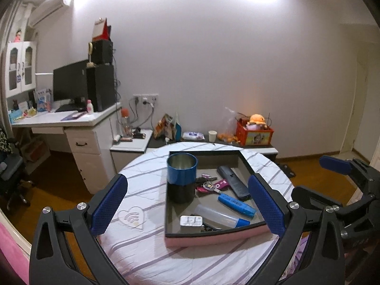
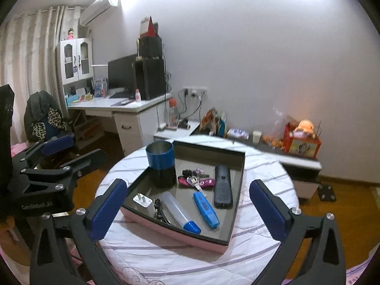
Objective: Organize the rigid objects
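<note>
A pink-sided box (image 1: 213, 236) (image 2: 175, 231) with a dark lining sits on a round table with a striped cloth (image 1: 142, 244) (image 2: 258, 242). Inside stand a blue and black cup (image 1: 181, 177) (image 2: 161, 161), a black remote (image 1: 234, 182) (image 2: 222, 186), a blue highlighter (image 1: 237, 205) (image 2: 206, 210), a clear tube with a blue cap (image 1: 220, 216) (image 2: 180, 212), keys with a magenta fob (image 1: 211, 185) (image 2: 197, 179) and a white plug (image 1: 191, 220) (image 2: 142, 200). My left gripper (image 1: 187, 210) (image 2: 57, 152) and right gripper (image 2: 187, 210) (image 1: 332, 166) are both open and empty, hovering before the box.
A white desk (image 1: 71, 118) (image 2: 123, 105) with a monitor stands at the left. A low cabinet (image 1: 258, 148) (image 2: 301, 161) behind the table holds a red box, a paper cup and packets. A chair (image 2: 45, 118) with clothes stands at the left, on a wood floor.
</note>
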`<action>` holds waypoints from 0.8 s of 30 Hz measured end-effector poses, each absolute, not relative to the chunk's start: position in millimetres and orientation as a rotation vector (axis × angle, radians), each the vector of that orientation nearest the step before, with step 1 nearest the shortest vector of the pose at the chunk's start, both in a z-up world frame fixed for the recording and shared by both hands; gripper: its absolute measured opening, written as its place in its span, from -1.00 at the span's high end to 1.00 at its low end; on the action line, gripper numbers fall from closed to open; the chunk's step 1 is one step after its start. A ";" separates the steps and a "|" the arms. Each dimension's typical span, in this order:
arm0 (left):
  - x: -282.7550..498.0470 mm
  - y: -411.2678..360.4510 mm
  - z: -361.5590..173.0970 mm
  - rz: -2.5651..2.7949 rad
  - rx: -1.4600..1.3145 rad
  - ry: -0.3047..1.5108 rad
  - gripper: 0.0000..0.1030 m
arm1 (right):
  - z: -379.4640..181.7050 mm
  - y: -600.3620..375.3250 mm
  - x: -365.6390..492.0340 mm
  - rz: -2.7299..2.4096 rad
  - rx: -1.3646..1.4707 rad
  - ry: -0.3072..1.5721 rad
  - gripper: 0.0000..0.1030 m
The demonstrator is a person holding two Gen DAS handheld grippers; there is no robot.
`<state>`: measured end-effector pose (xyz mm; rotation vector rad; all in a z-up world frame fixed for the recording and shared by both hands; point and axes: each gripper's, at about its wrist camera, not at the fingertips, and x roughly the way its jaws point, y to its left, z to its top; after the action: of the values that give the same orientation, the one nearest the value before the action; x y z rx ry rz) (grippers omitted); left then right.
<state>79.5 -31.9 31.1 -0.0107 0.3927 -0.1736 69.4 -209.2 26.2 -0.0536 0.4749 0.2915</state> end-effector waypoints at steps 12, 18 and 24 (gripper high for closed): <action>27.9 -16.4 31.5 -0.182 -0.002 0.339 -0.99 | 29.2 -198.6 19.2 0.219 0.001 0.372 -1.00; 9.1 -12.3 28.9 -0.142 0.029 0.316 -1.00 | 26.7 -192.7 2.4 0.213 0.044 0.329 -1.00; -2.5 -11.4 27.0 -0.126 0.039 0.302 -1.00 | 24.7 -181.2 -12.4 0.182 0.028 0.305 -1.00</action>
<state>-2.5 -11.4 27.0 0.0394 0.3021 -0.1265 -12.4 -181.2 24.7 0.0284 0.3054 0.1816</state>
